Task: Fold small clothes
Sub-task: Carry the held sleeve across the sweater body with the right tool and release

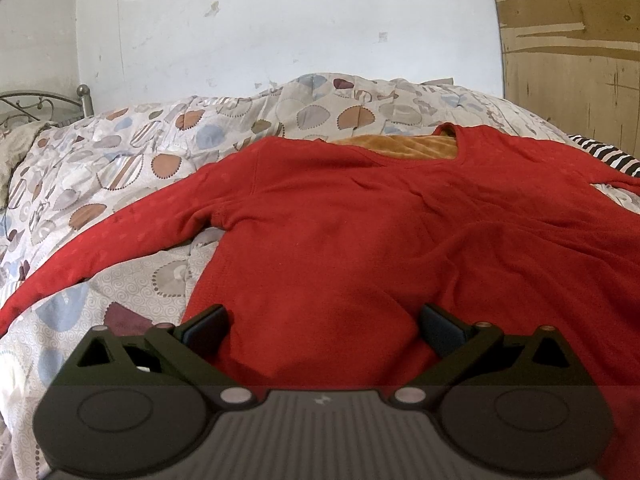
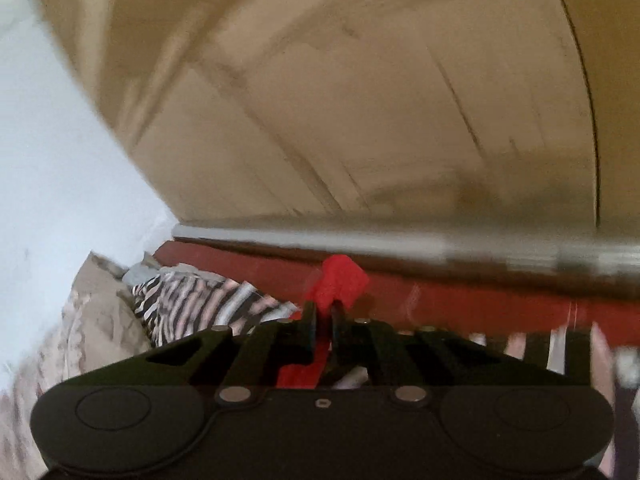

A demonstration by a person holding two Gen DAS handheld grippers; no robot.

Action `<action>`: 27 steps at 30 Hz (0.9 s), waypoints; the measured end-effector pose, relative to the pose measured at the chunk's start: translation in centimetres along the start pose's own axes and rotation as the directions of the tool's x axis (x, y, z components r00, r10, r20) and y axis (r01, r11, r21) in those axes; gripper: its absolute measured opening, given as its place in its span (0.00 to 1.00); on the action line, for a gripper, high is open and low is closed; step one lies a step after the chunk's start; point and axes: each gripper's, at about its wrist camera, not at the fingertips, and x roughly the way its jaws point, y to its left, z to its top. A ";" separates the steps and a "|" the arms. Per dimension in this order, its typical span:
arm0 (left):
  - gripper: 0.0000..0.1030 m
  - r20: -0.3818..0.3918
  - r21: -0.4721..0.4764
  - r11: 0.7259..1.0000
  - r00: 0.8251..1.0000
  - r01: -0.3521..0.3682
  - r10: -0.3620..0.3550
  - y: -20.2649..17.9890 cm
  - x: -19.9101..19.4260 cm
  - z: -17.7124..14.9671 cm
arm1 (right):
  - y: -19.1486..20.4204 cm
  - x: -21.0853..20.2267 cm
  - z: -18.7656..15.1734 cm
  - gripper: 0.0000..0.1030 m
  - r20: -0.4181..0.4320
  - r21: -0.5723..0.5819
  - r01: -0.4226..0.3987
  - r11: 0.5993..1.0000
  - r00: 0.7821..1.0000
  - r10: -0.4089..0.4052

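White wall [image 1: 280, 20], scuffed in spots, backs a bed [image 1: 48, 344] spread with a quilt [image 1: 120, 152] printed in brown, blue and grey rounds; a metal bedstead [image 1: 82, 100] shows at the far left and a wooden panel [image 1: 572, 40] at the right.

On the quilt lies a red top [image 1: 340, 220], front up, its neck toward the wall and a mustard lining [image 1: 408, 146] showing inside the neckline. One sleeve [image 1: 120, 232] stretches out to the left across the quilt. A zebra-striped cloth [image 1: 608, 156] lies just beside the top's right shoulder.

Left gripper [image 1: 322, 320] hangs over the lower part of the top with its jaws spread wide; red cloth lies between the two pads [image 1: 204, 328], but neither pad presses on it.

Right wrist view is blurred. Right gripper [image 2: 324, 312] has its jaws pressed together on a fold of red cloth [image 2: 340, 280], which bunches up beyond the tips and runs back between the fingers [image 2: 310, 324]. Ahead of it are the striped cloth [image 2: 200, 300], a dark red band [image 2: 460, 292] whose nature I cannot tell, a grey rail [image 2: 360, 240] and the wooden panel [image 2: 360, 100].
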 end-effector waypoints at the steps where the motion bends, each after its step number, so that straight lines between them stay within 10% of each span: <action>1: 1.00 -0.002 -0.004 1.000 1.000 0.004 -0.004 0.1 0.0 0.0 | 1.1 -0.8 0.2 0.06 0.027 -0.044 -0.017 0.999 0.999 0.018; 7: 1.00 -0.038 -0.084 0.994 0.997 0.069 -0.072 2.3 -0.6 2.0 | 9.9 -7.1 1.2 0.05 0.122 -0.308 -0.224 0.925 0.954 0.272; 14: 1.00 0.020 -0.193 0.981 0.999 -0.025 0.029 6.7 -3.4 4.9 | 19.5 -15.8 -1.7 0.05 0.052 -0.492 -0.489 0.721 0.810 0.585; 20: 1.00 0.017 -0.303 0.941 0.986 -0.153 0.166 11.2 -4.1 6.0 | 24.3 -22.4 -10.2 0.05 -0.148 -0.584 -0.675 0.451 0.635 0.758; 27: 1.00 0.074 -0.311 0.911 0.949 -0.269 0.306 13.3 -4.7 5.7 | 25.3 -27.7 -22.6 0.04 -0.499 -0.684 -0.728 0.036 0.504 0.705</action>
